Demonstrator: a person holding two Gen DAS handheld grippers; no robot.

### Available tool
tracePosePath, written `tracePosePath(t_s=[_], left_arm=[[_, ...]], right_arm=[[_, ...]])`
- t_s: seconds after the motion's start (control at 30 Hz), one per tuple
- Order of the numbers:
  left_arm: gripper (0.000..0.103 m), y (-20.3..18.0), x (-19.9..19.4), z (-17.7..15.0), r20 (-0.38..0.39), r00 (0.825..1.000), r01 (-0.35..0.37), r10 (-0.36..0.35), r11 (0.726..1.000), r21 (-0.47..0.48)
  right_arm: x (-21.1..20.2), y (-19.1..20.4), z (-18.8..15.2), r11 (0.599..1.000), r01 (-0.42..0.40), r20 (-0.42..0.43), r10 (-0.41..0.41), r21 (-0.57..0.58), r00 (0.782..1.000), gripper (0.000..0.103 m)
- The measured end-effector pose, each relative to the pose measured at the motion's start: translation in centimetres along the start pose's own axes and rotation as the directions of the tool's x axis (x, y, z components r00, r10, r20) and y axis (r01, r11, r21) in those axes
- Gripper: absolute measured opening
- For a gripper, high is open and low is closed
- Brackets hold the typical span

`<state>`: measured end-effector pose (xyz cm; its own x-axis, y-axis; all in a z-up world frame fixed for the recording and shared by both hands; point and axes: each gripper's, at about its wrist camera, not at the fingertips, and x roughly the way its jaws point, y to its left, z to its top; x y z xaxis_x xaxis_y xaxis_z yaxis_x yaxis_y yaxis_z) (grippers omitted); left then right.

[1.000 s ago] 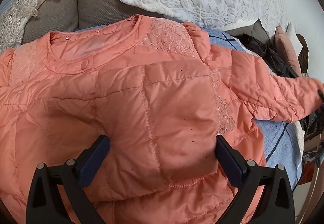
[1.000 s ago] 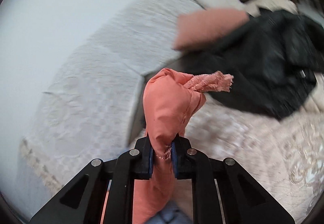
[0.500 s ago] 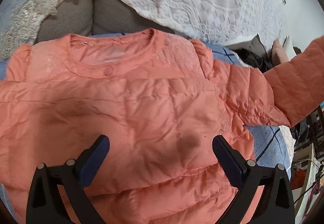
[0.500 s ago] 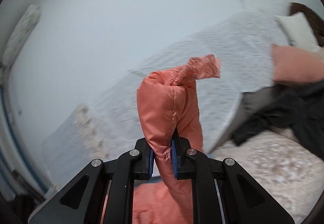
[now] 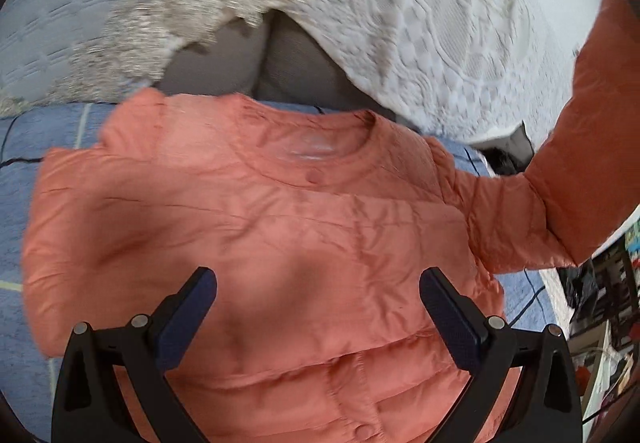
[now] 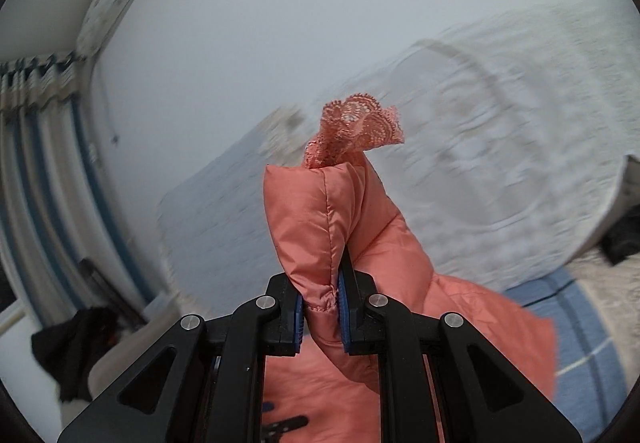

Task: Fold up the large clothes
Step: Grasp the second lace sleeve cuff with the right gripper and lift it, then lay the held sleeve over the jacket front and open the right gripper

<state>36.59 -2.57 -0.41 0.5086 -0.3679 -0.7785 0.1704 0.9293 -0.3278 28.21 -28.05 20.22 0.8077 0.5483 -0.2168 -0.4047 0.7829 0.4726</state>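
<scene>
Curtains (image 6: 36,147) show only beyond right gripper (image 6: 320,307) clamping sleeve (image 6: 320,227)

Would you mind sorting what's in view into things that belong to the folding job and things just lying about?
Part of the job:
- coral jacket
- its sleeve, clamped in the right gripper
- left gripper, open over the jacket

Lying about:
- white bedspread
- blue checked sheet
- black garment
</scene>
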Motion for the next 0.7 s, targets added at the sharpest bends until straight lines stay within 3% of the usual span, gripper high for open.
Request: tracePosePath(t_s=[0.3,0.7], left_arm=[[0.103,5.5,-4.9,0.2,0.090,0.994,-0.061,0.066,0.996,-0.058],[0.103,11.4,-9.0,-0.6,0.167,0.978,-0.101,0.127,0.983,-0.156]], right_arm=[[8.3,4.4,-5.6,0.992,-0.115,-0.167,0.121,0.045,0.978,0.014],[16.7,4.1,-15.3,0.985,-0.064,-0.384,0.121,0.158,0.915,0.017]])
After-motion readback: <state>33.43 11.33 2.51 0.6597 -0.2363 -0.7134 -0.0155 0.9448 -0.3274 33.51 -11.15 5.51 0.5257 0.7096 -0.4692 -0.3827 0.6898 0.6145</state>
